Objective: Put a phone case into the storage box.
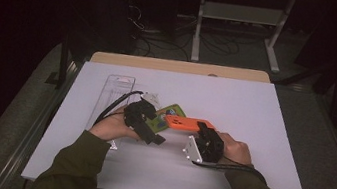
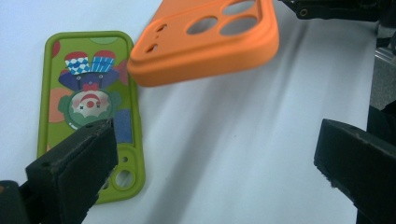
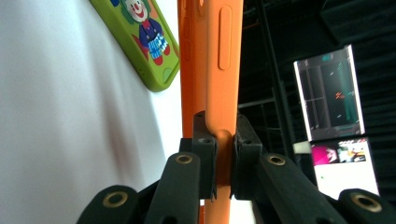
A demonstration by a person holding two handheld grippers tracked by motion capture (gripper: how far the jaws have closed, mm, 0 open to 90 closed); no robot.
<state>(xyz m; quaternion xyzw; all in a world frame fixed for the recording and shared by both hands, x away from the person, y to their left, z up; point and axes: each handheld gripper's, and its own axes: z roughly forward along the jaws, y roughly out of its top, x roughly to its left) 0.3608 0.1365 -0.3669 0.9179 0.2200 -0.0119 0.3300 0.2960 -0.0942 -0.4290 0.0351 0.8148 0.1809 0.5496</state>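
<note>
Your right gripper [image 3: 223, 158] clamps the orange phone case [image 2: 205, 39] by its edge, long axis running toward 12 o'clock. Your left gripper [image 2: 212, 168], jaws wide and empty, faces it; the green clown case [image 2: 88, 107] lies at its 10 o'clock.

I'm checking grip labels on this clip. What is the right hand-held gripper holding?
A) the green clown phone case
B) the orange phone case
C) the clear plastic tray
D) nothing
B: the right hand-held gripper has its jaws clamped on the edge of the orange phone case, lifted off the table, while the green clown phone case lies flat.
</note>
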